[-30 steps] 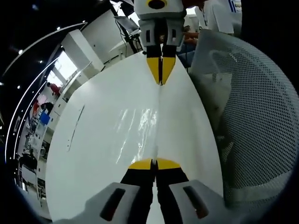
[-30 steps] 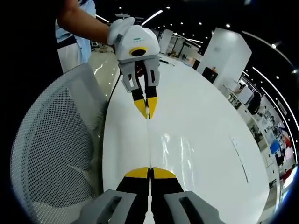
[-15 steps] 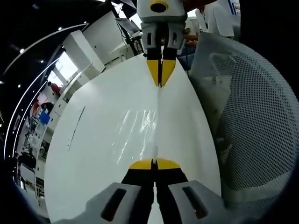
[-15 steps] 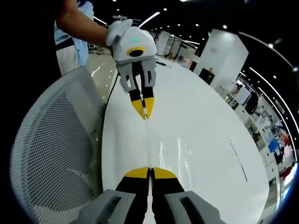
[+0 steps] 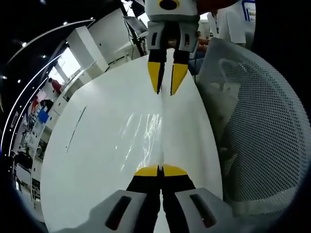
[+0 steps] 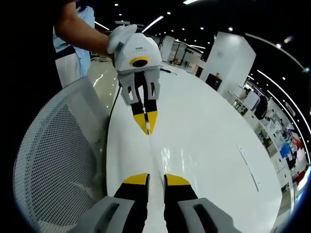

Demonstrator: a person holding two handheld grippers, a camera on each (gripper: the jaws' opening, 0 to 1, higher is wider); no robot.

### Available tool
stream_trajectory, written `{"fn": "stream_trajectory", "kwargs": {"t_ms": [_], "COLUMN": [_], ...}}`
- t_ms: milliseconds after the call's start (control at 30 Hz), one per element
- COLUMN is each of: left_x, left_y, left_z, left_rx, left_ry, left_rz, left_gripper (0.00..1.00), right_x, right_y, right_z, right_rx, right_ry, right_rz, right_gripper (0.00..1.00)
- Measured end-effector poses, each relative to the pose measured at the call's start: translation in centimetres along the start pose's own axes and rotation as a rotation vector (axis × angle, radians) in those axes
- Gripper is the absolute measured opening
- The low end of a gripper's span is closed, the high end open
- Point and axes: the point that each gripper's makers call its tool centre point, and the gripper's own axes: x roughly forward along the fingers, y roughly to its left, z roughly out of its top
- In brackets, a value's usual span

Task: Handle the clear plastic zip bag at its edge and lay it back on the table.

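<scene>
The clear plastic zip bag lies stretched along the white table, showing mostly as glints and a thin raised edge. My left gripper is shut on the bag's near edge. At the far end of that edge my right gripper stands open, its yellow tips apart on either side of the edge. In the right gripper view the bag glints between my open right gripper and the shut left gripper, which a gloved hand holds.
A white mesh chair stands close along the table's edge, also seen as the mesh chair. A person's arm reaches in above it. A thin dark line marks the table top. Far off are office desks and pillars.
My right gripper has opened and let go of the bag's edge. The left gripper stays shut on its end. Both views have shifted slightly.
</scene>
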Motion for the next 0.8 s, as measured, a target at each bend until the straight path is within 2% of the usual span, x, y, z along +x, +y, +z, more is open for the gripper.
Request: {"fn": "stream_trajectory", "kwargs": {"t_ms": [800], "left_x": [-0.3], "left_y": [0.2], "left_z": [1.2], "left_rx": [-0.010], "left_ry": [-0.029], "left_rz": [-0.023], "left_gripper": [0.00], "right_x": [0.9], "right_y": [-0.7], "right_z": [2.5], "right_rx": [-0.015], "right_ry": [-0.041], "right_rz": [0.009], "right_gripper": [0.12]}}
